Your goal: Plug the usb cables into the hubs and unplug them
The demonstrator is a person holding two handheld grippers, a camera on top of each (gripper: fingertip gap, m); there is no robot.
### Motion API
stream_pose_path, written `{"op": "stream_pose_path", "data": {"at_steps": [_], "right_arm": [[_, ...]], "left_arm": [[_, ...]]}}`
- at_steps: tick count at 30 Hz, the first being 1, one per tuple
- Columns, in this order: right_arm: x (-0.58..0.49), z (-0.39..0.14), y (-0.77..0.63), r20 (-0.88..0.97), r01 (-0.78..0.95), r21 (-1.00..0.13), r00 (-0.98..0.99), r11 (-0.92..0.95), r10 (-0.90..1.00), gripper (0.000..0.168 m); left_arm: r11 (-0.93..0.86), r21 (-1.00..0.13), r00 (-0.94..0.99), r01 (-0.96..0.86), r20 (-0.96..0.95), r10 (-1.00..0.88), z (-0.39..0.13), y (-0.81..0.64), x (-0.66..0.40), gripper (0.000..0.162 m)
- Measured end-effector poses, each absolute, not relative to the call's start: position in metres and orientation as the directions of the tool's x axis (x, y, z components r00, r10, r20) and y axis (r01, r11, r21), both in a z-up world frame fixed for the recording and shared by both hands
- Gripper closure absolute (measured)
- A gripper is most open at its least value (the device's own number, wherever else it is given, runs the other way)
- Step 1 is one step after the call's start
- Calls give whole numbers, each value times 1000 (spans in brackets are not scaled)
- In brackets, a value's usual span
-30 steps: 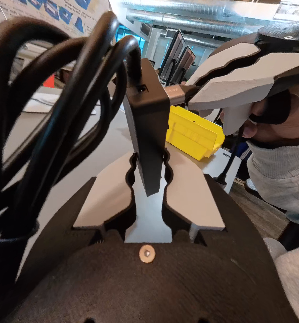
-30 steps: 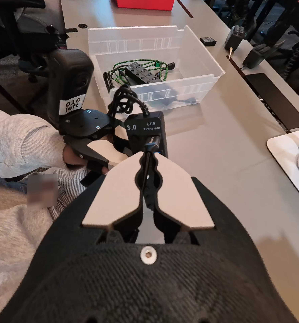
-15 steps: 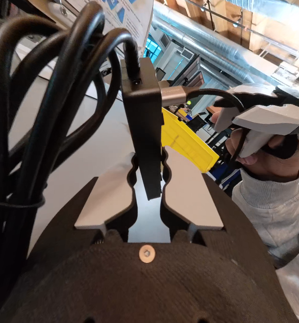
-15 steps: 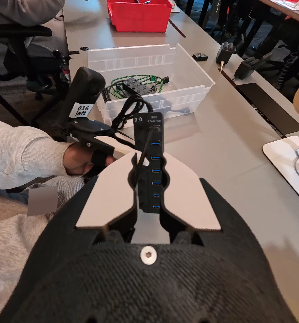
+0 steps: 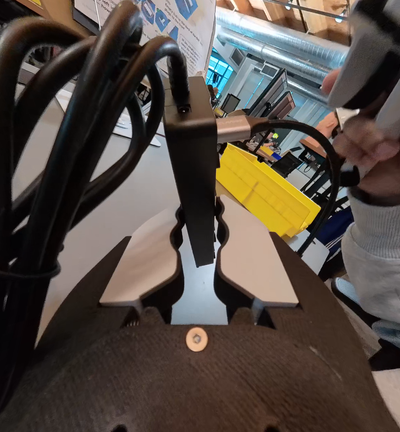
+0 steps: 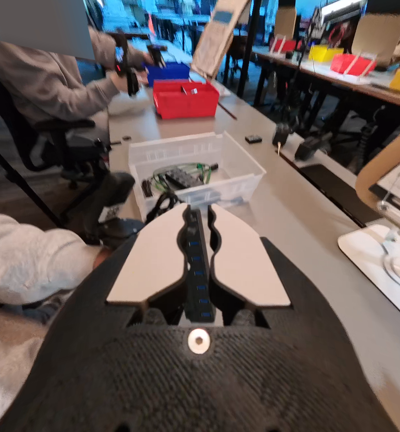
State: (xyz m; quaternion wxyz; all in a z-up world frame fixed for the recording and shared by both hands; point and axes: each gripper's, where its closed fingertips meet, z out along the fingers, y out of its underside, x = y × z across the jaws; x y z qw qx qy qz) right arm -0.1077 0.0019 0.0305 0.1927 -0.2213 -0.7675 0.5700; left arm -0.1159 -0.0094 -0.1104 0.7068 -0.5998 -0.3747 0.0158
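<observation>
**A:** Start at nine o'clock in the left wrist view. What is that mass of black?

**B:** The hub's own lead (image 5: 61,145), thick and coiled, tied into a bundle. It looks springy and likely the heaviest part, so I'd expect it to drag the hub sideways.

**A:** And the hub?

**B:** The black USB hub (image 5: 192,168) stands on edge at the centre, its lower end pinched between the pads of the left gripper (image 5: 198,224), which are closed firmly on its flat faces. A rigid plastic bar, light, probably a bit slick; the narrow faces are the right place to clamp.

**A:** Toward three o'clock?

**B:** A silver-shelled plug (image 5: 234,128) sits in the top port, its thin black cable (image 5: 330,168) arching down. The shell is stiff; I'd hold that, not the floppy cord.

**A:** The other tongs?

**B:** The right gripper (image 5: 369,77) is at one o'clock, blurred, raised clear of the plug. In its own view its fingers (image 6: 152,257) stand a narrow gap apart with nothing held; the hub only shows through the gap.

**A:** The hands?

**B:** Left angled upward, presenting the ports; right lifted above, pointing along the table (image 6: 288,222) past the clear bin (image 6: 245,187).
</observation>
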Motion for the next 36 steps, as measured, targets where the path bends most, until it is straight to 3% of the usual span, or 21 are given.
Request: {"op": "stream_pose_path", "data": {"at_steps": [5,19,29,33,36], "right_arm": [[-112,70,-24,75,21,-984,-850,177,521,159],[-115,95,-87,506,-306,-842,-733,444,455,161],[-125,62,-131,366,-205,-871,-878,446,310,158],[-142,28,-164,271,-143,-828,-949,542,163,156],[-141,-7,-192,184,-205,-760,-978,616,-98,158]], "left_arm": [[251,-882,739,398,470,483,-109,-7,-114,133],[293,-862,715,413,507,481,-108,-19,-115,133],[311,-872,720,377,488,494,-103,-28,-107,134],[310,-866,703,393,500,506,-108,-33,-105,133],[308,-861,701,404,508,500,-109,-34,-101,133]]}}
